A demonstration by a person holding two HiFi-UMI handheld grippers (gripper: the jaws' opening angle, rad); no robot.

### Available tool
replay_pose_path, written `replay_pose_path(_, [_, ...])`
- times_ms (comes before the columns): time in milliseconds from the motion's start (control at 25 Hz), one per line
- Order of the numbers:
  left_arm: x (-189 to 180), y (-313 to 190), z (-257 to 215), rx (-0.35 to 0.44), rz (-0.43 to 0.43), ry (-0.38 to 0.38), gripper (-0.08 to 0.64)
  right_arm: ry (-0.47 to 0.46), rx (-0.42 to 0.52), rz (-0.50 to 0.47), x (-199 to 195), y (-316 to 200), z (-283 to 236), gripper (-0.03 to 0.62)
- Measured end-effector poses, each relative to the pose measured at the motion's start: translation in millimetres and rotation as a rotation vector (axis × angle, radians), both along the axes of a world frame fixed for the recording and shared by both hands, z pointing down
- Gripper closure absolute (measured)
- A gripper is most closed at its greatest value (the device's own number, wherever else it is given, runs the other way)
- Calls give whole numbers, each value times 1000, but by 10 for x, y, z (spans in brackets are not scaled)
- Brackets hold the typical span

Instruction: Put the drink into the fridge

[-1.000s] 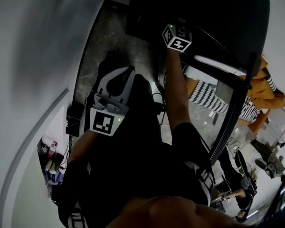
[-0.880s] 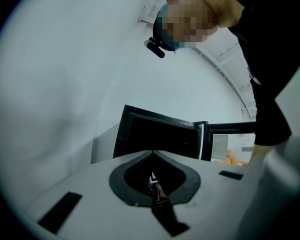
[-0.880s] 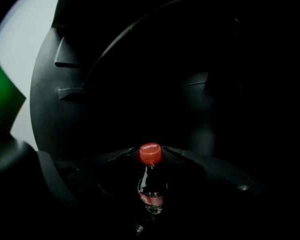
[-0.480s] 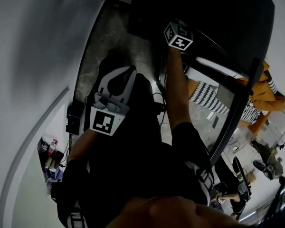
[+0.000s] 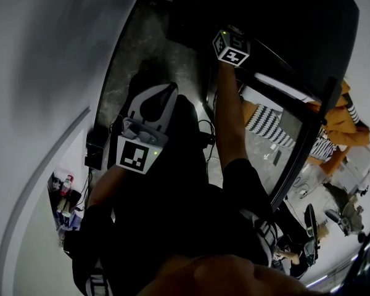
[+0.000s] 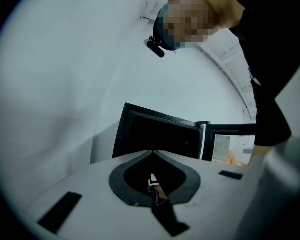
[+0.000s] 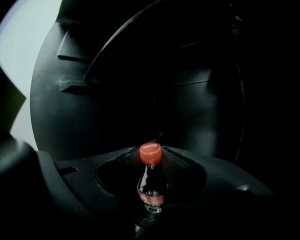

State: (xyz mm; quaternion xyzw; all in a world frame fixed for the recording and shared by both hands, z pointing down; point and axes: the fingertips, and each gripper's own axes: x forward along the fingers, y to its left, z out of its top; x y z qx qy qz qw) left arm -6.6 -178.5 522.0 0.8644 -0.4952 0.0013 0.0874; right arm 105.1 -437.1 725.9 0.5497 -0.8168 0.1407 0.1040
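The step in hand was, as I judge it, the carrying of the drink into the cabinet. In the right gripper view the right gripper pointed into the dark inside of the fridge. Its jaws stood partly apart, with the drink bottle between them, and they seemed closed on the bottle near its red cap. So the bottle was in the grip at the mouth of the fridge, not yet set down.

The left gripper had its 2 jaws together with nothing between them. In the head view it was in front of the person's body, apart from the fridge and from the glass fridge door, which stood open.

The next move probably called for finding a flat shelf inside, lowering the bottle until its base stood firmly, and only then opening the jaws and drawing back without knocking the cap.

Much was hard to make out. The inside of the fridge was almost black, and I could see only some ledges on its left wall, no clear shelf. The exact contact of the pads with the bottle was lost in the dark, and the base of the bottle too. In the head view the right jaws and the bottle were hidden; only the marker cube showed.
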Motion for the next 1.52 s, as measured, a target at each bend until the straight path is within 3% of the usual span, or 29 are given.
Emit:
replay_pose_path(520, [-86, 27, -110, -25, -18, -10, 555, 12, -21, 18, 36, 15, 7, 419])
replay_pose_path(1000, [-6, 147, -500, -38, -30, -15, 555, 27, -66, 37, 151, 349, -221, 417])
replay_pose_path(1520, [369, 636, -974, -10, -84, -4, 555, 32, -146, 91, 446, 1063, -593, 574])
